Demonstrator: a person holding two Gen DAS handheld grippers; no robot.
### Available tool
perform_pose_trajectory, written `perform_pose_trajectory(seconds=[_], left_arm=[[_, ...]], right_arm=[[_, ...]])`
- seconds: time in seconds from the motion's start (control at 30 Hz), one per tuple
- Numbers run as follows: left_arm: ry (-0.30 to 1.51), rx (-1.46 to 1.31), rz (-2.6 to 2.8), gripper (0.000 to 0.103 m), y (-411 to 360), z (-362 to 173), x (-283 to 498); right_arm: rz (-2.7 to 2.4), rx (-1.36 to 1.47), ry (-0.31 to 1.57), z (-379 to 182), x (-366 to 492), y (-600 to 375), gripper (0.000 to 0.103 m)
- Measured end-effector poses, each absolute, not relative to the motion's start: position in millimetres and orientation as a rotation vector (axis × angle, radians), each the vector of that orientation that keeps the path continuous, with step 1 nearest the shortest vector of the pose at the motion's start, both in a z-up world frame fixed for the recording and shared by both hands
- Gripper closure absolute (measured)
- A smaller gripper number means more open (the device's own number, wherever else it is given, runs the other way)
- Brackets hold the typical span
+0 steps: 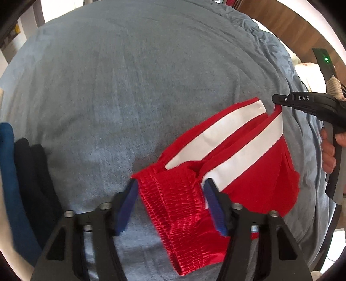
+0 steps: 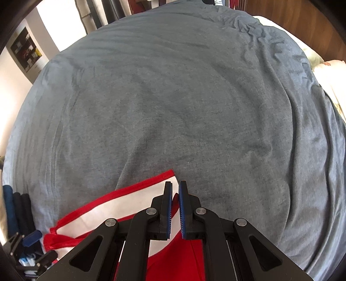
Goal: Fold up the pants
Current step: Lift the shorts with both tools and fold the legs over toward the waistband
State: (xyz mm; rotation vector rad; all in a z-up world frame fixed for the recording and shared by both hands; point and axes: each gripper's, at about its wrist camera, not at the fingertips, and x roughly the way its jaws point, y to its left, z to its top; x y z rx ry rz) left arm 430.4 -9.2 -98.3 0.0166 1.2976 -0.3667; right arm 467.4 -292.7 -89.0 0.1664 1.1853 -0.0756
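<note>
Grey-blue bedding [image 1: 129, 86] fills most of both views, smooth through the middle and bunched into wrinkles toward the upper right, where a strip of wooden floor [image 1: 270, 17] shows beyond it. At the left edge of the left wrist view we see a stack of folded dark clothes [image 1: 28, 173], blue and black, lying on the bedding.

We hold the red pants [image 1: 248, 173] with white side stripes off the surface; they run from the lower centre of the left wrist view up toward the right. Our left gripper [image 1: 170, 207] is released: its blue pads [image 1: 127, 207] stand wide apart, with the gathered elastic waistband [image 1: 183, 216] passing between them. We cannot tell whether either pad touches the fabric.

Our right gripper [image 2: 175, 207] is clenched on the far end of the pants. In the right wrist view its pads sit nearly together with only a thin slit between them, and red and white cloth hangs below and to the left of the fingers. In the left wrist view its black tip meets the red hem at the right side of the frame, and our right hand [image 1: 330, 147] grips the handle at the right edge.
</note>
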Motion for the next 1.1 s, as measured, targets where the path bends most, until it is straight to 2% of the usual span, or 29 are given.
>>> perform_pose_trajectory(seconds=[0.03,0.1,0.33,0.67,0.7,0.73,0.77,0.8,1.1], left_arm=[[1.301,0.012,-0.373,0.07,-10,-100,430],[1.287,-0.007,-0.376,0.074,-11,-95,426],[1.23,-0.116,-0.229,0.076,-1,-60,414],[1.258,-0.112,-0.185,0.074,-4,-82,425],[1.259,-0.103,-0.19,0.074,-6,-83,423],[1.26,-0.094,-0.19,0.074,-7,-84,420],[1.261,-0.089,-0.186,0.074,-7,-83,419],[1.261,-0.08,-0.178,0.073,-7,-85,417],[1.262,-0.087,-0.142,0.073,-7,-92,412]], right_arm=[[-0.077,0.168,1.187,-90,467,-294,0.096],[-0.085,0.169,1.189,-90,466,-294,0.096],[-0.095,0.164,1.137,-75,460,-299,0.096],[-0.046,0.209,1.122,-87,484,-299,0.094],[-0.026,0.202,1.132,-89,482,-299,0.092],[-0.009,0.182,1.141,-90,480,-298,0.082],[-0.002,0.166,1.143,-91,477,-297,0.066],[0.003,0.148,1.145,-92,474,-297,0.062],[0.127,0.121,1.193,-114,469,-292,0.061]])
